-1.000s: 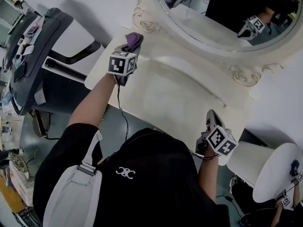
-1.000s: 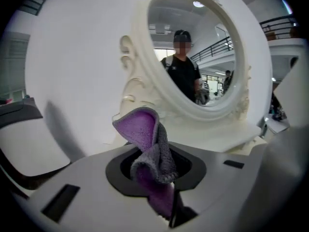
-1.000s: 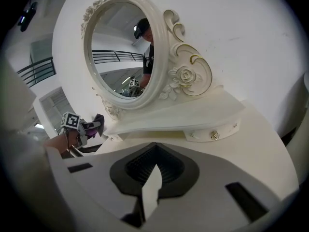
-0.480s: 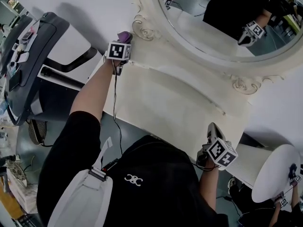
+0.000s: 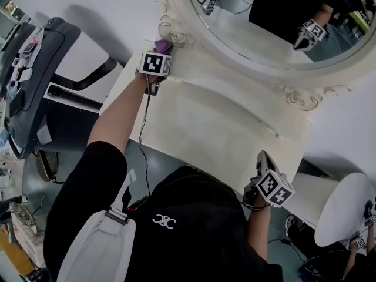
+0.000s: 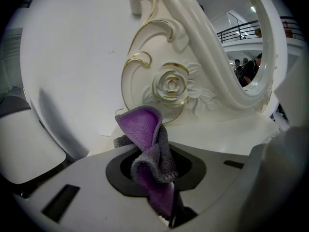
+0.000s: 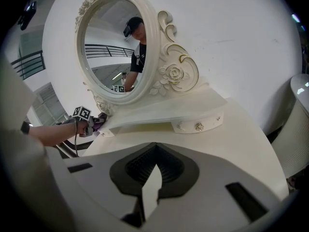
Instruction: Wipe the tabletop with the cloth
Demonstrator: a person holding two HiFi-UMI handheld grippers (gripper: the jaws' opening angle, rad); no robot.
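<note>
At the back-left corner of the tabletop, left gripper is clamping the purple cloth between its jaws. Right gripper is hovering closed, empty.

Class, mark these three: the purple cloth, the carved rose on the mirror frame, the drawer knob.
purple cloth (image 6: 140,127), left gripper view, its upper fold.
carved rose (image 6: 171,85), left gripper view, the flower's centre.
drawer knob (image 7: 197,126), right gripper view, its round face.

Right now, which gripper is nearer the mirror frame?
Left. The left gripper, shut on the cloth, is by the frame's base; the right gripper hangs at the table's front edge, farther off.
</note>
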